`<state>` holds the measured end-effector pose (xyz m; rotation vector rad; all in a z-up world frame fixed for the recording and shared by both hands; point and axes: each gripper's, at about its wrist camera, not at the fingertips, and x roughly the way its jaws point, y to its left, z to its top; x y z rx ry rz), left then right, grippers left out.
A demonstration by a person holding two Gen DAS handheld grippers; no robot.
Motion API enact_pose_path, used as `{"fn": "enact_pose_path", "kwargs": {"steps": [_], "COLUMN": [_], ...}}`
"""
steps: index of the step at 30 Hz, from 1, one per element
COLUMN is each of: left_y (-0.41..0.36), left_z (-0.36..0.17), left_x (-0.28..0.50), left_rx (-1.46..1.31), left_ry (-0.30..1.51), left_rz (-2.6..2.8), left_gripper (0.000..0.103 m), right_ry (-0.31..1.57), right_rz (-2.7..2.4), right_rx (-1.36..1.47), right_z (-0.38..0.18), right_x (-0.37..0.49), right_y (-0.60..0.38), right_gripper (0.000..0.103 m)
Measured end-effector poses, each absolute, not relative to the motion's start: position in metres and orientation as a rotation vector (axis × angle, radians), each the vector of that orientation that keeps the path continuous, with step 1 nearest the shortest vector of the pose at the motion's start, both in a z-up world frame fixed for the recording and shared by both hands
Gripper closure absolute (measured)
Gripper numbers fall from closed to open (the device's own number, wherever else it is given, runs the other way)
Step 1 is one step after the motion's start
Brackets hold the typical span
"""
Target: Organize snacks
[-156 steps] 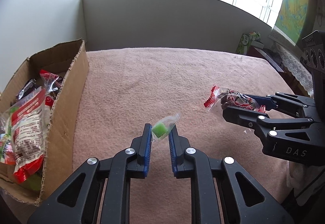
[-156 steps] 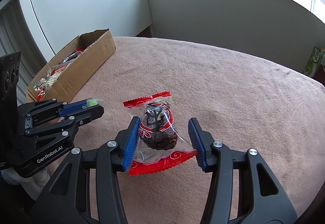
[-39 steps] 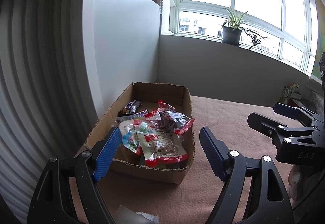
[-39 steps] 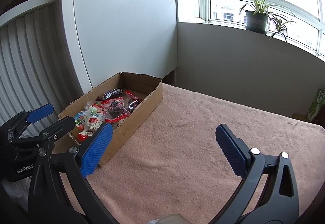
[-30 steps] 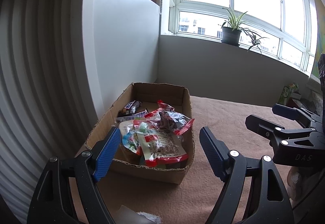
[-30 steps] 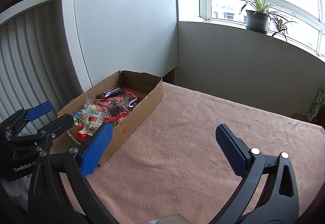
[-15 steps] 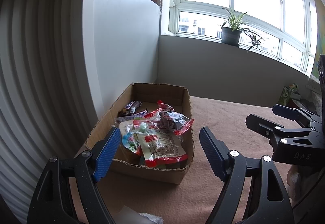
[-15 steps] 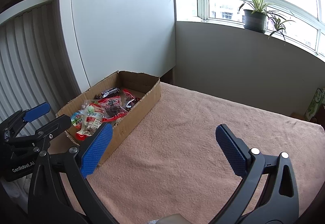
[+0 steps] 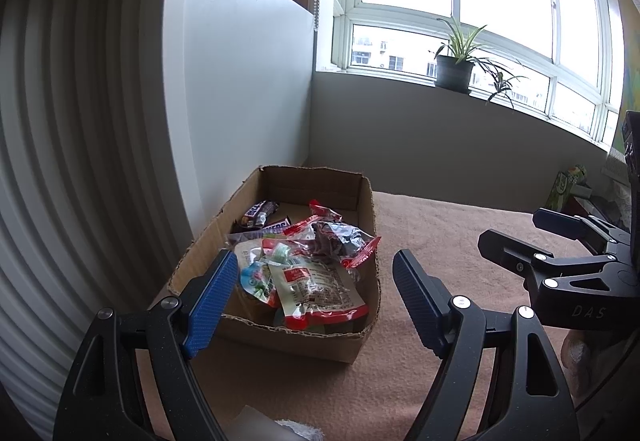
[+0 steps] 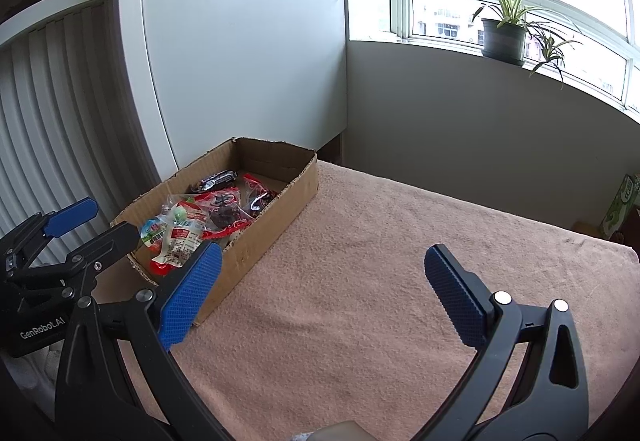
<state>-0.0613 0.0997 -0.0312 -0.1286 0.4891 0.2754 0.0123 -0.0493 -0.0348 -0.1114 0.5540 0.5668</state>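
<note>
Cardboard is what we face: an open box (image 9: 362, 201) sits ahead of our left claw (image 9: 314, 287), framed between its two blue pads (image 9: 210, 295), which stand wide apart with nothing between them. From our right claw (image 10: 320, 281) the same box (image 10: 280, 217) lies ahead and off to the left, past the left pad (image 10: 188, 295). That claw too is spread wide and holds nothing.

Snacks (image 9: 304, 261) fill the near half of the box in a loose heap. Nearest our left claw lies a clear packet with a red base and a red label (image 9: 316, 293). Just beyond it, toward the far right wall, we see a crinkled clear wrapper with red ends and a dark lump inside (image 9: 340, 241). At the left of the heap is a small pouch with blue and green print (image 9: 254, 279). Two dark bars (image 9: 260, 213) lie further back, near the left wall. The far end of the box shows bare floor.

Box and claws are over a pink cloth (image 10: 400, 281) that covers the surface. To the right of our left claw, well apart from the box, the right claw (image 9: 516, 233) shows from the side. In the right view the left claw (image 10: 100, 225) hangs beside the box's near corner. Far ahead of both claws a potted plant (image 10: 504, 33) stands on the sill under the window.
</note>
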Motion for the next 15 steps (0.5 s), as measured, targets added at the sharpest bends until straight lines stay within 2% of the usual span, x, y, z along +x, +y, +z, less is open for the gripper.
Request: {"fn": "enact_pose_path", "kwargs": {"steps": [15], "left_y": [0.0992], "left_z": [-0.0303], "left_x": [-0.0628], "left_rx": [-0.126], "left_ry": [0.479], "left_rz": [0.28], "left_gripper": [0.023], "right_ry": [0.561], "right_rz": [0.564], "right_rx": [-0.102], "right_z": [-0.035], "right_x": [0.0135], "right_y": [-0.0502], "right_gripper": [0.0]}}
